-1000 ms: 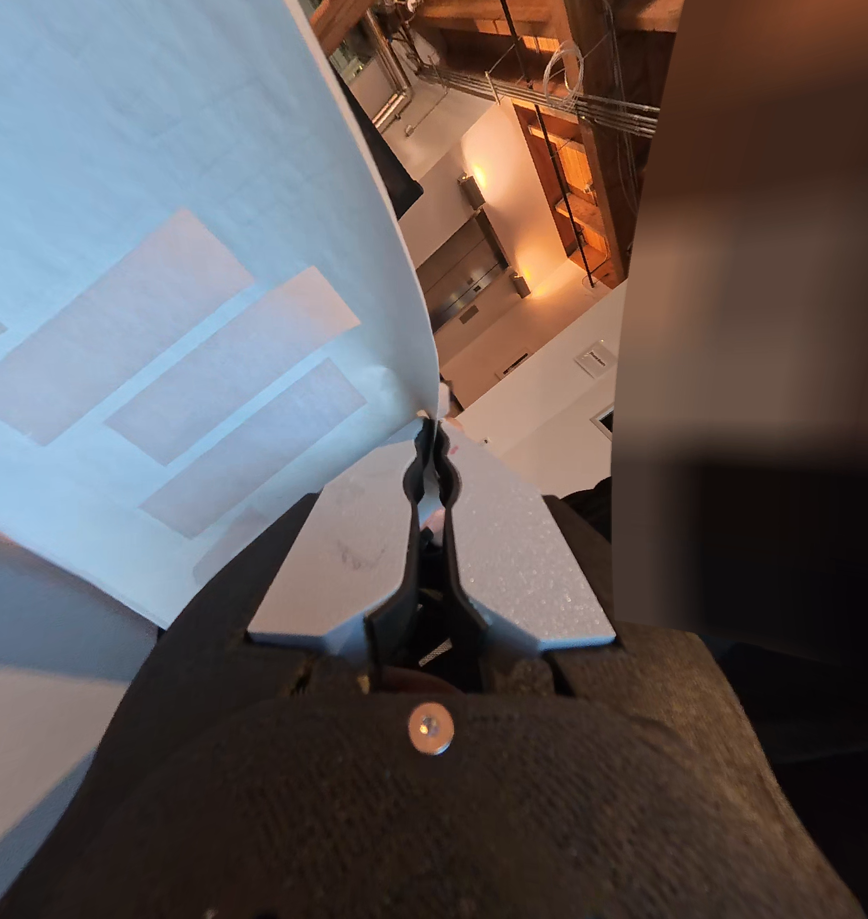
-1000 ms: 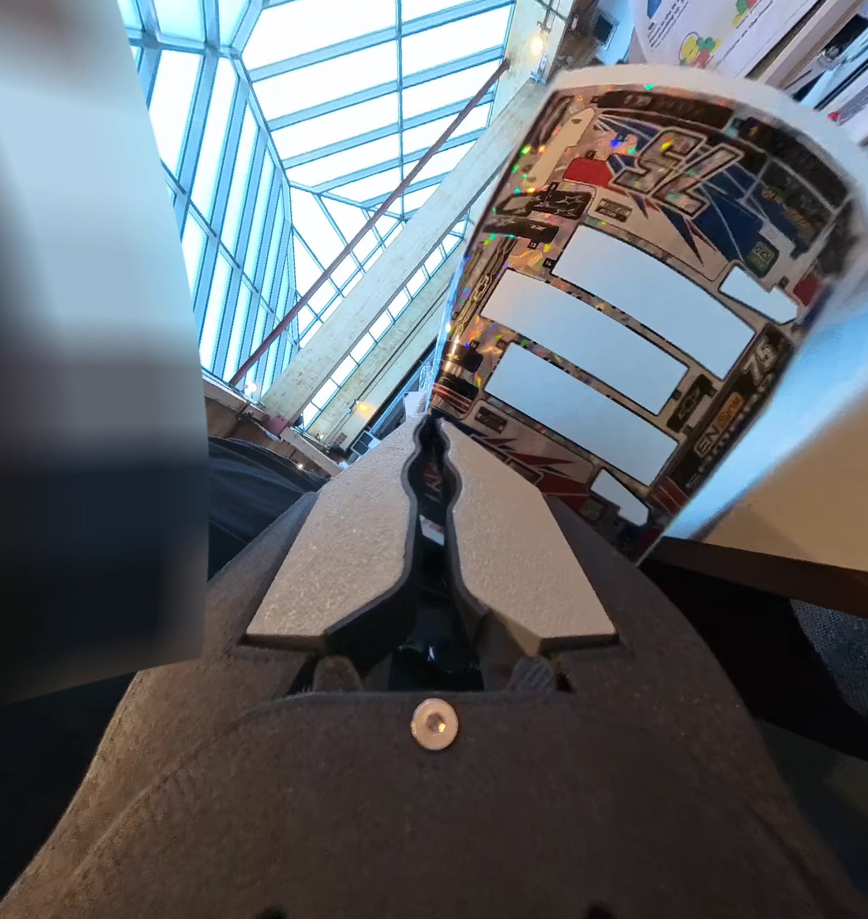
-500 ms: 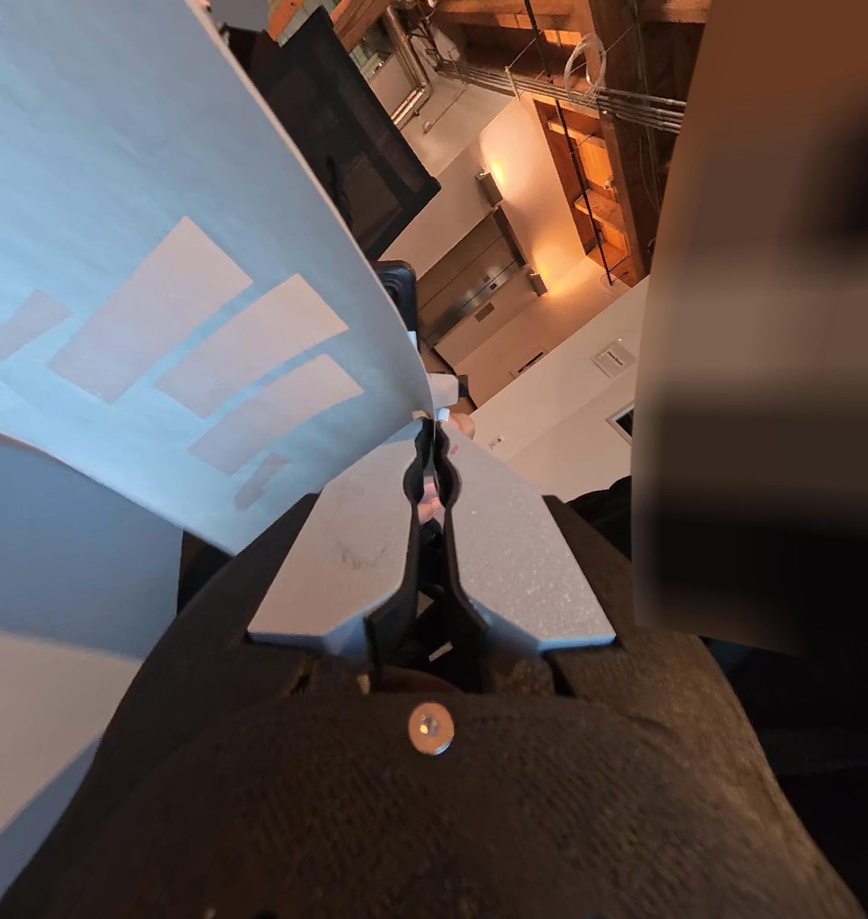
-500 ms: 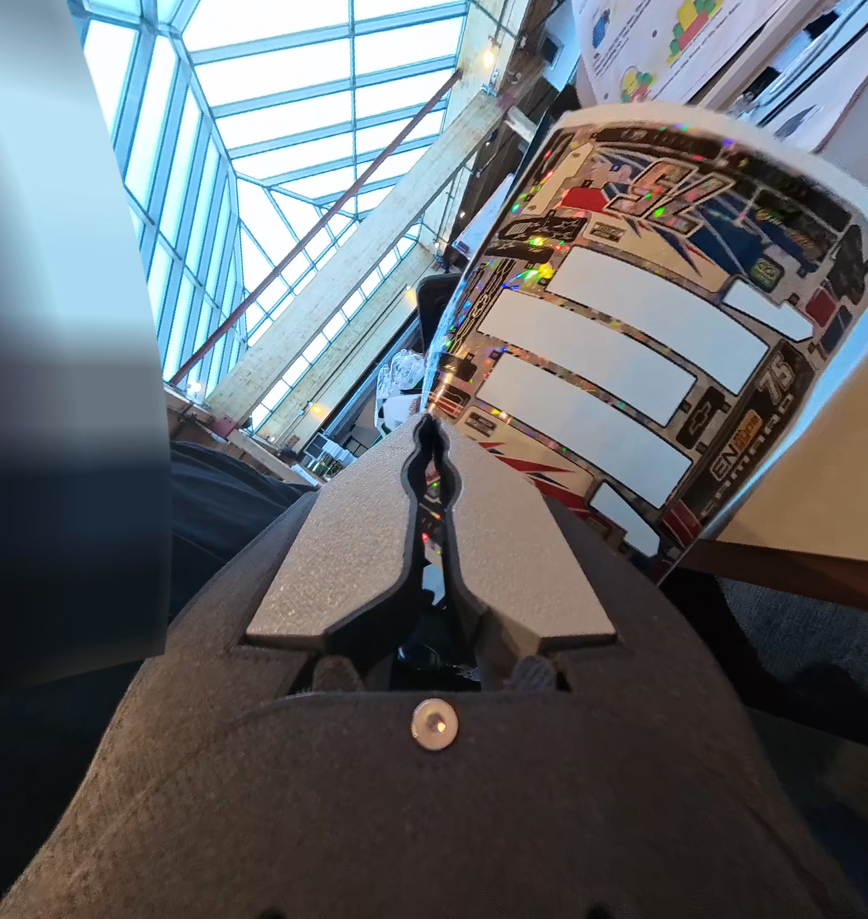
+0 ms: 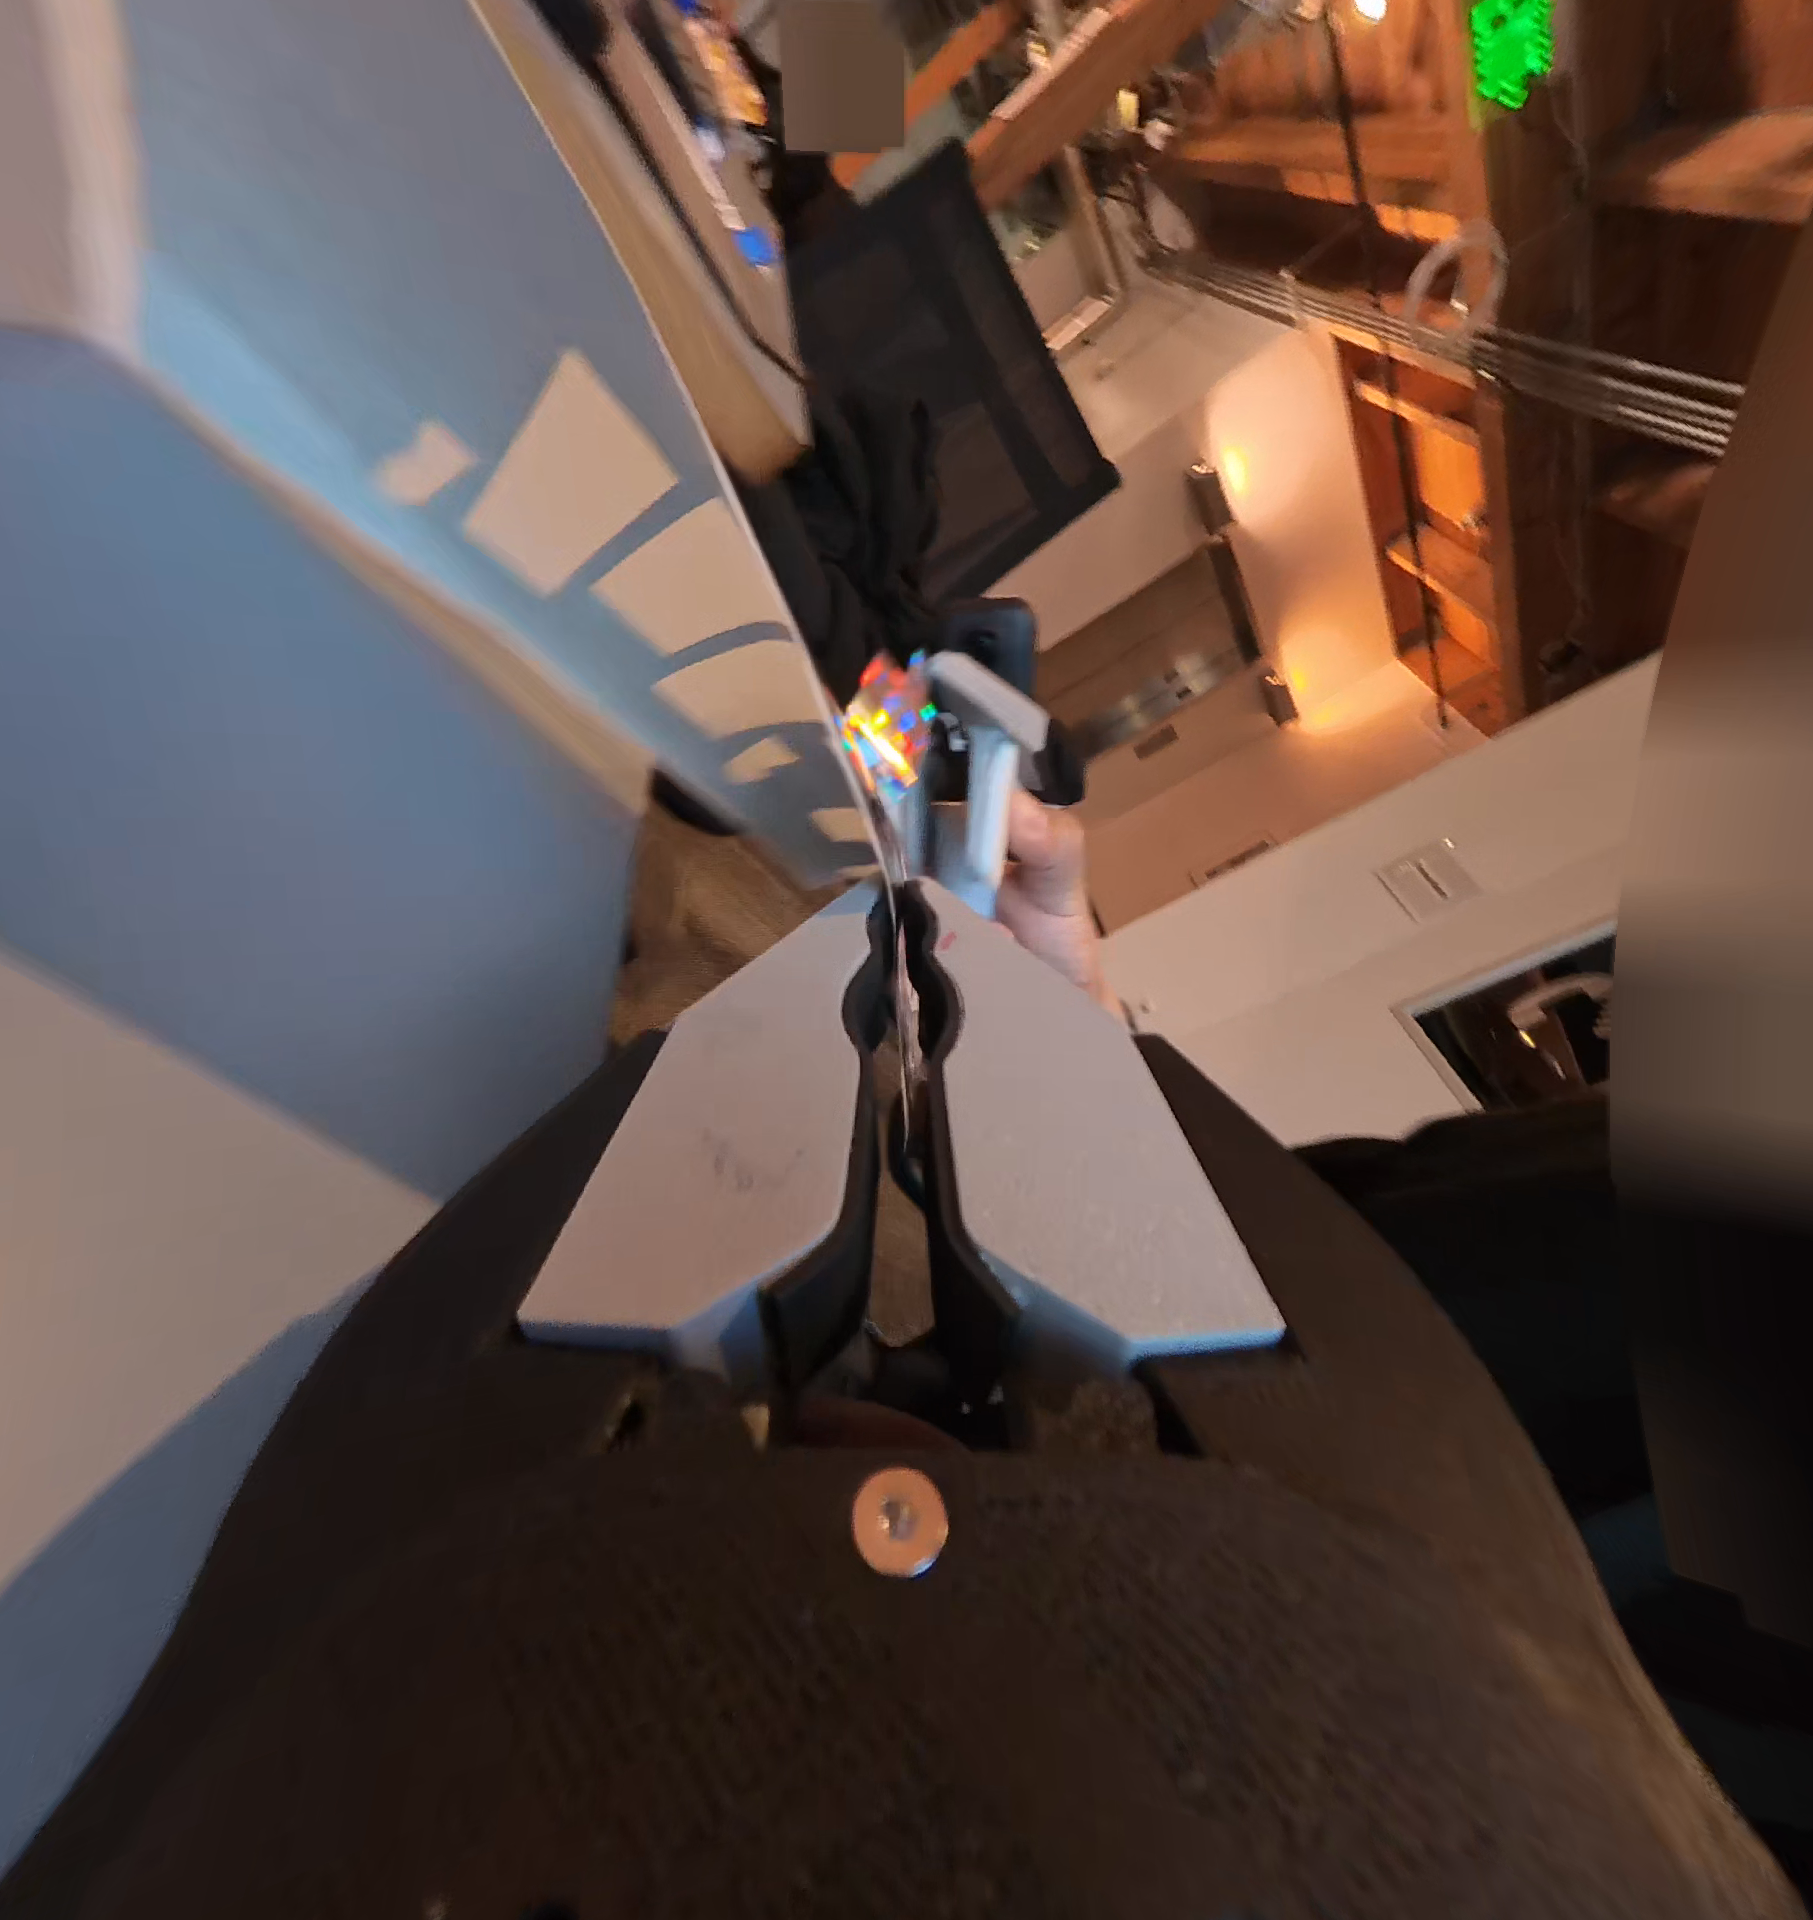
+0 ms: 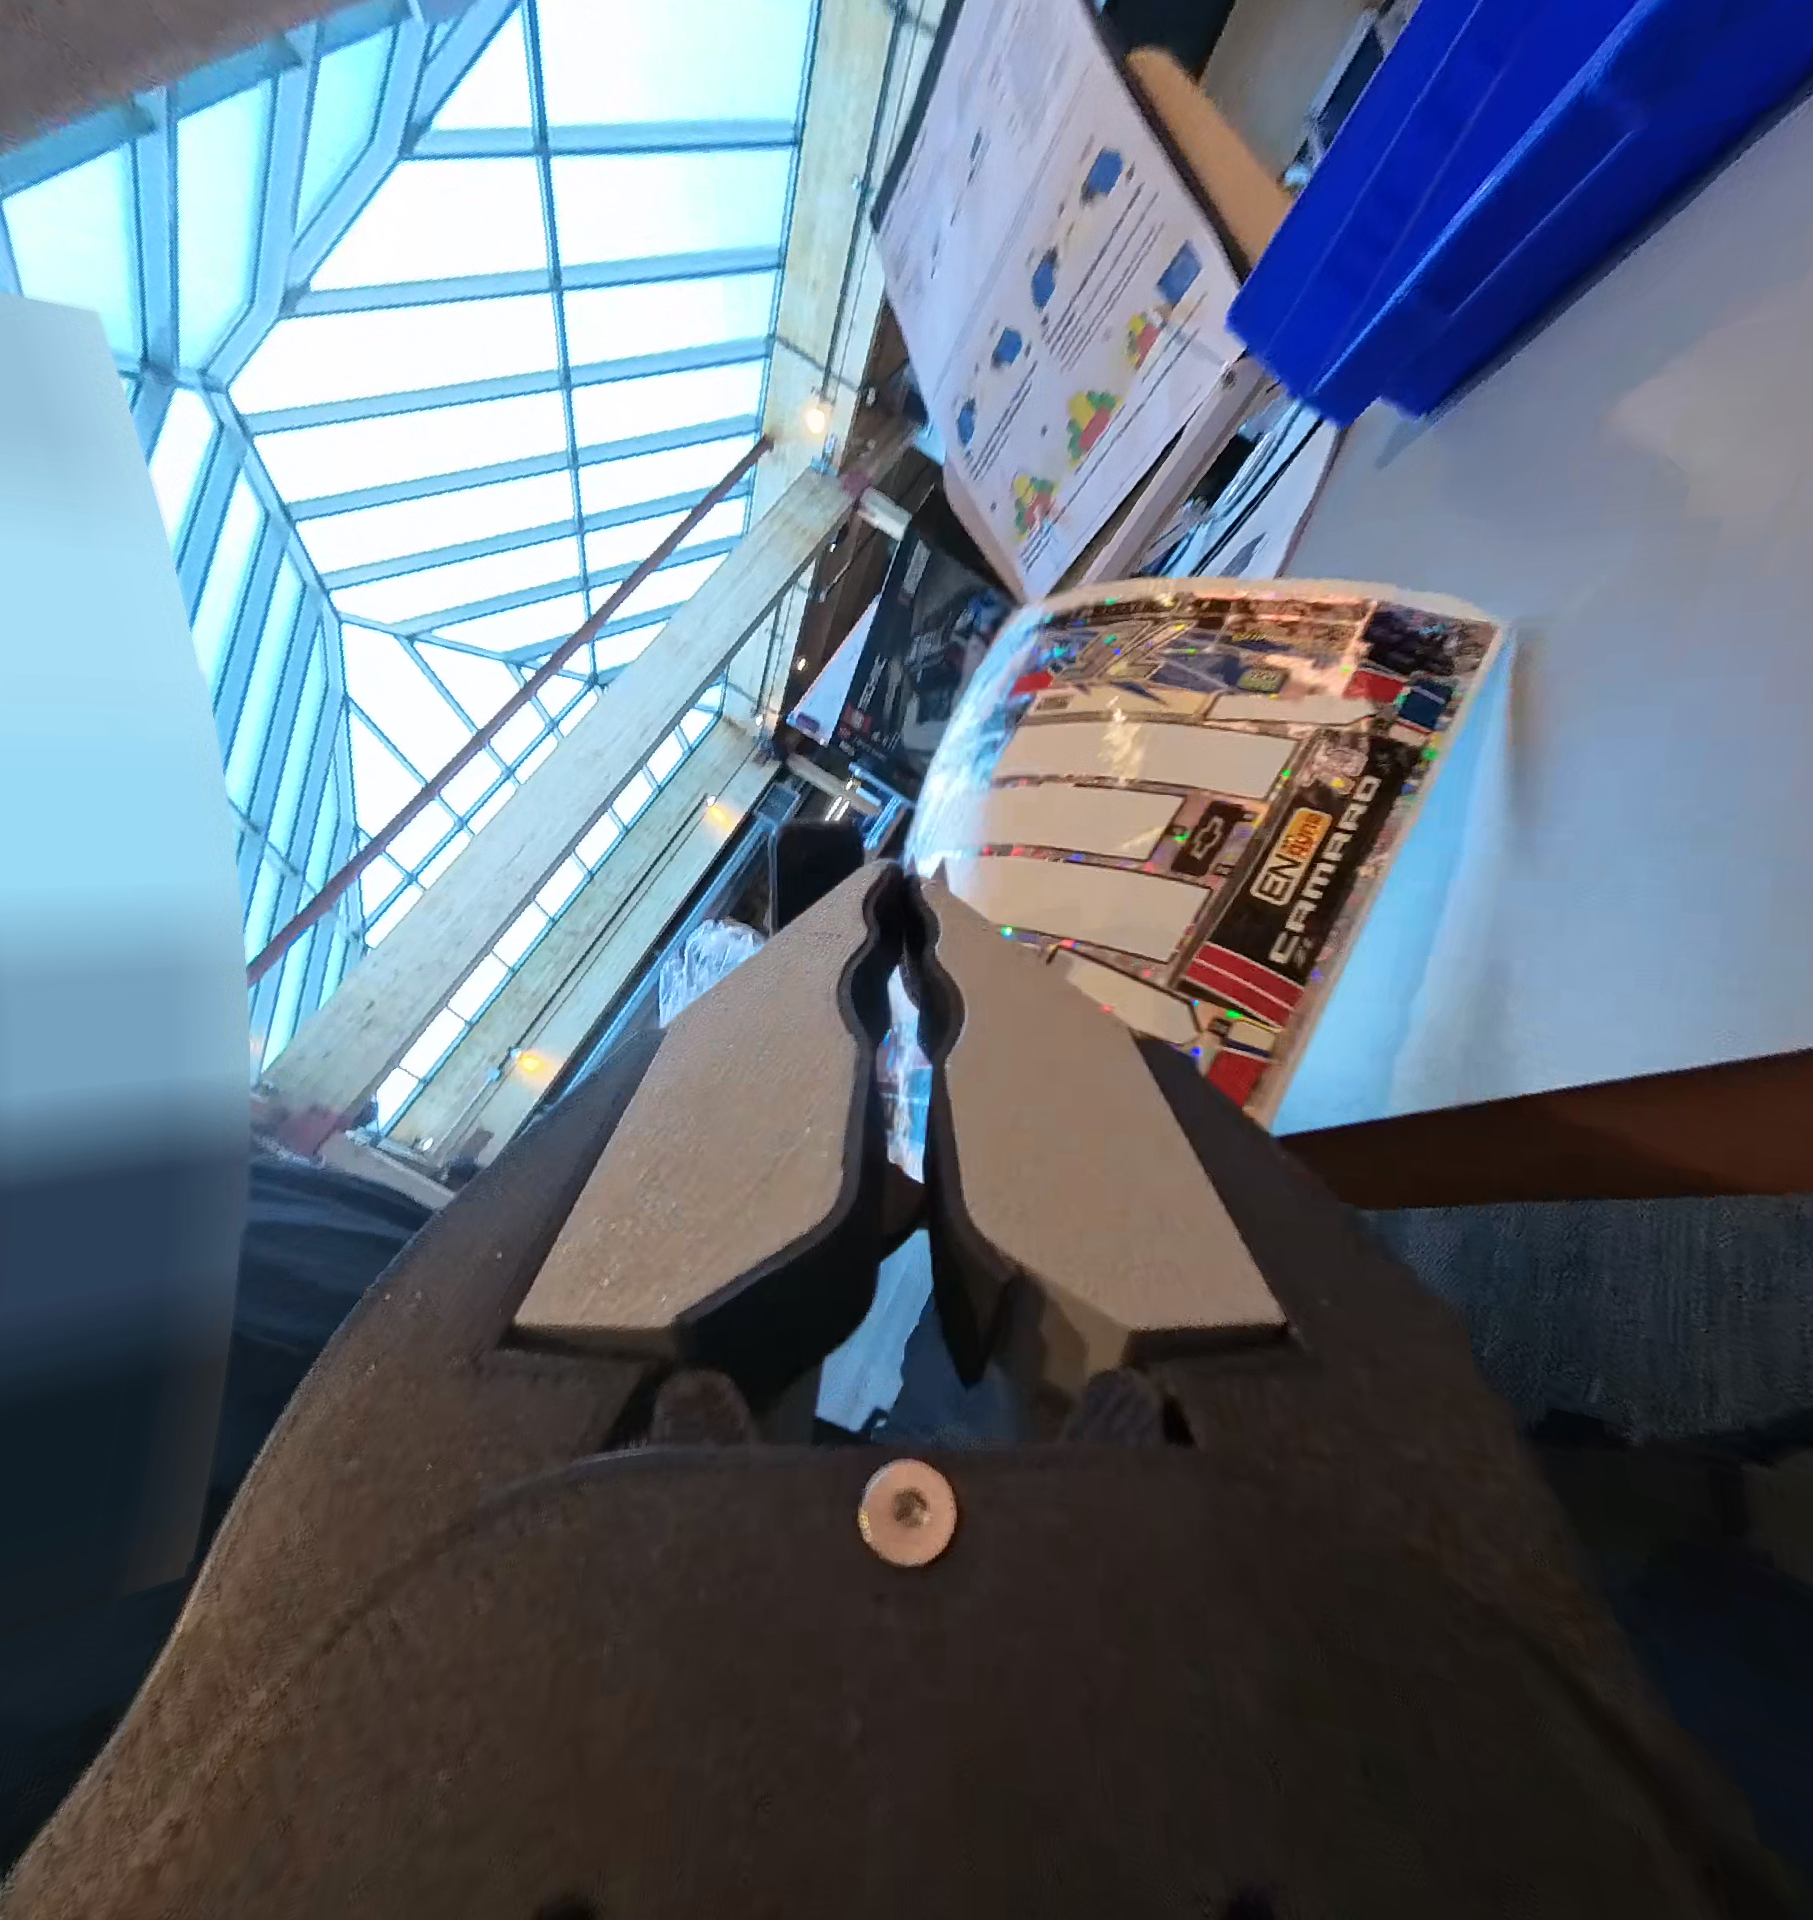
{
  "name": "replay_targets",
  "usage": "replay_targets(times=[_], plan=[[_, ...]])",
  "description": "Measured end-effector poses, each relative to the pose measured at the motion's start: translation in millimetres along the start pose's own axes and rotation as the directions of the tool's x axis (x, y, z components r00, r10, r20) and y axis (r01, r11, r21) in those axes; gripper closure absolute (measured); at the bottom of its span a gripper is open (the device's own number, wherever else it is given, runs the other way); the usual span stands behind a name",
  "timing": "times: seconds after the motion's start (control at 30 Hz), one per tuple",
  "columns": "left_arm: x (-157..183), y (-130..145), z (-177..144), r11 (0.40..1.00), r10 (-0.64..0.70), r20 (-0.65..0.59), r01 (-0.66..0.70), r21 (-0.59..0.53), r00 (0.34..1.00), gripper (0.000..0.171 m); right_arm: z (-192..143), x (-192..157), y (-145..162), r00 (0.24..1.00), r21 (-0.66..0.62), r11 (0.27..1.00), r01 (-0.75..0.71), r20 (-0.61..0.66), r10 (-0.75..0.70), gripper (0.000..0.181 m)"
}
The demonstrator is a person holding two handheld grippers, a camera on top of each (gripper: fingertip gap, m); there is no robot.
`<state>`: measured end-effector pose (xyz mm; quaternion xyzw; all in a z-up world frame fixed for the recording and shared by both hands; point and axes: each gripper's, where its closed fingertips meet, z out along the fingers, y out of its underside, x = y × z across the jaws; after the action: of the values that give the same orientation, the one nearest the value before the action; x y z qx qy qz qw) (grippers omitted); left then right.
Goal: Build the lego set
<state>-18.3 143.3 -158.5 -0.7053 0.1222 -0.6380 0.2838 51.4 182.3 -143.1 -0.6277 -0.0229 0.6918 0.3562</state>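
A holographic sticker sheet is held in the air between both grippers. Its printed face (image 6: 1193, 821), with three blank white strips, curls away to the right in the right wrist view. Its pale back (image 5: 611, 488) fills the left of the left wrist view. My left gripper (image 5: 897, 899) is shut on the sheet's thin edge. My right gripper (image 6: 902, 883) is shut on the sheet's near edge. The right gripper also shows in the left wrist view (image 5: 969, 769), just beyond my left fingertips, pinching a glittering bit of the sheet, with a hand (image 5: 1047, 883) behind it.
A white table (image 6: 1660, 727) lies to the right, with a blue bin (image 6: 1556, 177) and a printed building-instruction sheet (image 6: 1047, 281) at its far side. A black chair (image 5: 933, 343) stands beyond the sheet. Blurred patches cover the frame sides. The tips of one gripper are about 9 cm away from the tips of the other.
Both grippers have turned and the sheet has swung and curled more edge-on. The right gripper and hand have come into the left wrist view. Table and blue bin now show.
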Motion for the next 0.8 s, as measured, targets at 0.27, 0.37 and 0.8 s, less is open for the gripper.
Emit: replay_targets(times=[0.27,0.37,0.8], plan=[[-38.7,-5.6,3.2,0.999,-0.054,0.170,0.054,0.007,0.984,0.171,-27.1,19.7,-51.6,0.994,0.138,0.989,0.057,-0.099,-0.044,0.181],[-50.6,-10.4,4.0,0.999,-0.046,0.236,0.045,0.008,0.971,0.171,-34.1,19.5,-64.9,0.991,0.163,0.983,0.087,-0.116,-0.069,0.181],[-79.4,-1.9,-13.1,0.985,0.143,0.479,-0.079,-0.152,0.866,0.112,-19.9,2.7,-76.5,0.969,0.128,0.967,0.222,-0.138,-0.204,0.181]])
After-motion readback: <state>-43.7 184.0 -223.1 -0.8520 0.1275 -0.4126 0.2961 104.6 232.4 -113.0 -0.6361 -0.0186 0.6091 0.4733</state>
